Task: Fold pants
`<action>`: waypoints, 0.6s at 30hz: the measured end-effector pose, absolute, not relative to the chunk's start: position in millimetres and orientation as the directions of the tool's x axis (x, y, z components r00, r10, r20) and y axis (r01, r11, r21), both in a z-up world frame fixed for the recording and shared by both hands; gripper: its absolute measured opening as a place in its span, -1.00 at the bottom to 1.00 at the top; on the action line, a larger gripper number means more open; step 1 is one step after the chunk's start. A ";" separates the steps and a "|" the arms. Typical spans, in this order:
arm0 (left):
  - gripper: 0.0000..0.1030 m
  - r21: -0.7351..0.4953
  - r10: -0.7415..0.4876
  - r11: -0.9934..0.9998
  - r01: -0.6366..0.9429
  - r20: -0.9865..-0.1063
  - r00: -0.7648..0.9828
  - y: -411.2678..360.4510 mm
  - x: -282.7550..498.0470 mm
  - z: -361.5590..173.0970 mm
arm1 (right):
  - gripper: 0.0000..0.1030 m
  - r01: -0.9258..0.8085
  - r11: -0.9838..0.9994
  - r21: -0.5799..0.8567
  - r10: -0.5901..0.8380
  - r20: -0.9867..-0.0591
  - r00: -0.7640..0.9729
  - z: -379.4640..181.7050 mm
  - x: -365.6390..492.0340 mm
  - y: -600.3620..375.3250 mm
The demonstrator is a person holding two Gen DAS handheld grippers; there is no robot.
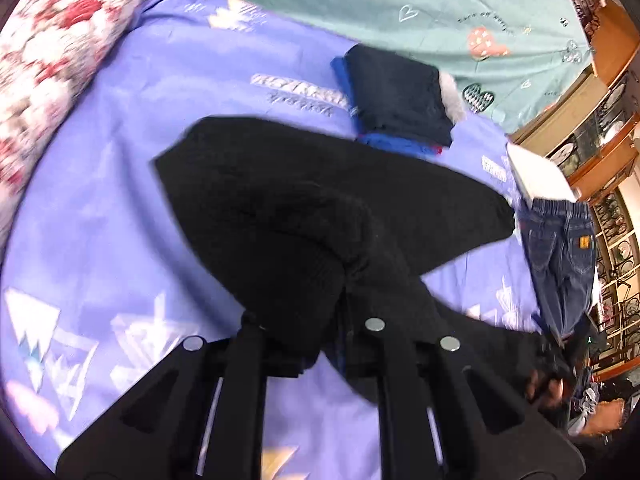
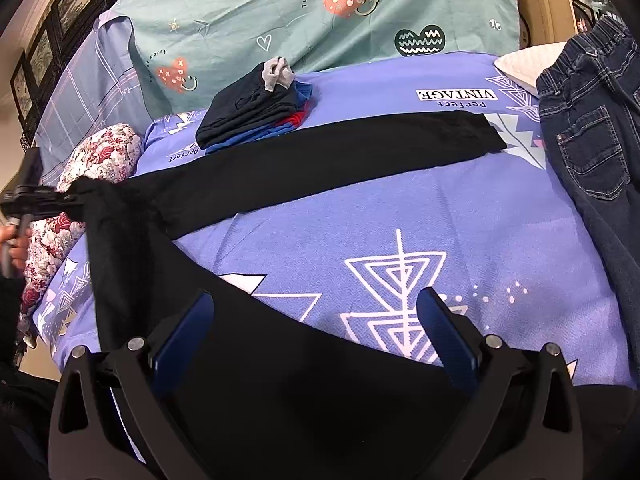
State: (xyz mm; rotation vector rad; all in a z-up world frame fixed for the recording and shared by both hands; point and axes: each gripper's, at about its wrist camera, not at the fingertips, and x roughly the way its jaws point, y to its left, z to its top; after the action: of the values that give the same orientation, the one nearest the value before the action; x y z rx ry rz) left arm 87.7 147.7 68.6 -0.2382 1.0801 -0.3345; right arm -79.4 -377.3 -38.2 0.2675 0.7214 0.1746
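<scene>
Two hand-held grippers are at work on one pair of black pants (image 2: 320,152), which lies across the purple bed sheet (image 2: 400,240). One leg stretches flat toward the far right w/ its cuff near the "VINTAGE" print; the other end drapes toward the near edge, under the right tool.

Left hand-held gripper (image 1: 344,284): clenched on a bunched bit of the black cloth. In its own view the fabric tents up from the bed into the closed fingers, so that end is lifted clear of the sheet. Right view shows the same thing from the side, at far left: cloth pinched to a point, a person's hand (image 2: 16,248) on the handle. Probably held that way to carry that end over & make a fold, or to straighten the leg first; can't tell which.

Right hand-held gripper (image 2: 316,332): released, blue pads wide apart, black cloth lying below & between them but not pinched. Looks poised to take a second hold so both ends can move together.

Pose: both tools tilt downward at the bed; left one steeper, above its grasp point, right one low over the near cloth.

Other stuff kept off to the sides, likely as done/to-do piles: folded dark clothes stack (image 2: 256,112) just behind the black leg, jeans (image 2: 592,152) at right edge. Floral pillow (image 2: 100,152) at left.
</scene>
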 end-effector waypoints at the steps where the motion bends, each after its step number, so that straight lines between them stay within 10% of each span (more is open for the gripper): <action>1: -0.74 -0.353 -0.377 0.926 0.136 -0.831 0.410 156.8 80.8 68.2 | 0.97 -0.067 0.952 0.299 0.248 -0.627 0.738 -38.1 -79.6 -377.2; 6: -0.01 -0.290 -0.279 0.957 -0.008 -0.928 0.246 214.0 51.9 12.7 | 0.97 -0.078 0.956 0.281 0.247 -0.639 0.728 -38.7 -77.4 -373.8; 18: 0.50 -0.377 -0.316 0.921 -0.098 -0.871 0.376 217.6 30.0 -36.9 | 0.97 -0.088 0.959 0.268 0.245 -0.637 0.731 -37.3 -78.0 -371.8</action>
State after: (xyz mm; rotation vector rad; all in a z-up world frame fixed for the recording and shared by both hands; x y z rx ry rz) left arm 30.0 217.6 -36.9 -0.3993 1.1858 -0.1448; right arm -78.0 -371.8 -37.3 0.2263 0.7296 0.1853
